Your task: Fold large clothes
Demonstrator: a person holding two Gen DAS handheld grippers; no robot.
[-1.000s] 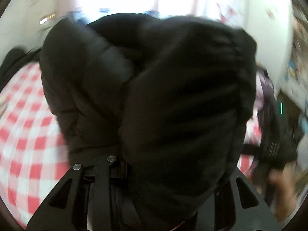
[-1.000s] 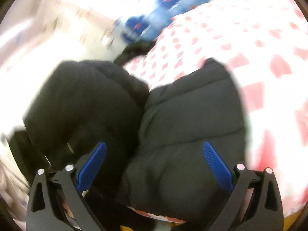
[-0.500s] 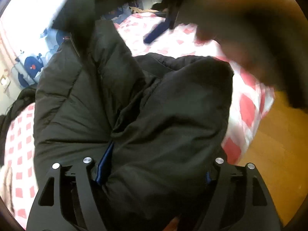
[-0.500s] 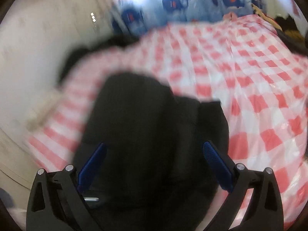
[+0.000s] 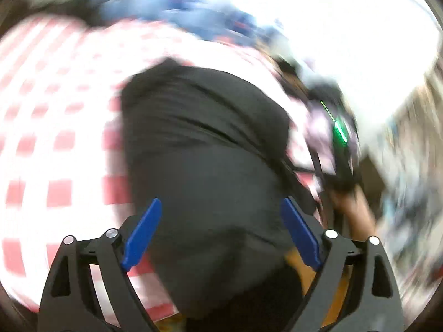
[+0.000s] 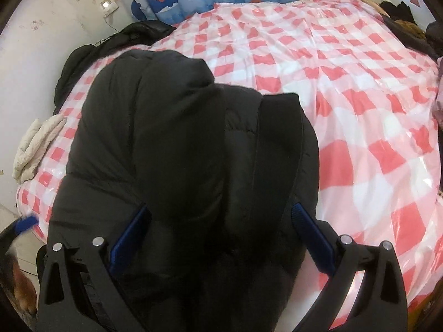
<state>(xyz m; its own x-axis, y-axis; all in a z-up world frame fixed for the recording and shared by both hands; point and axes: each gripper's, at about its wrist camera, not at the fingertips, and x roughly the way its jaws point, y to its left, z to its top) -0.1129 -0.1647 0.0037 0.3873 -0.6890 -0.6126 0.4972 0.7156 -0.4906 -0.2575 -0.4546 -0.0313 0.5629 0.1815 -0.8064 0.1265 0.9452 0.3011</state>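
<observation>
Black puffer jacket [image 6: 193,152], folded, on bed

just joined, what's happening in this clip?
A person with a handheld gripper in each hand is folding a black puffer jacket on a bed with a red-and-white checked cover. The jacket lies bundled at the near edge. The left gripper is opening, its blue pads clear of the fabric bulging between them. The right gripper stands wide over the jacket; whether its pads press it is unclear. The left view is badly blurred.
</observation>
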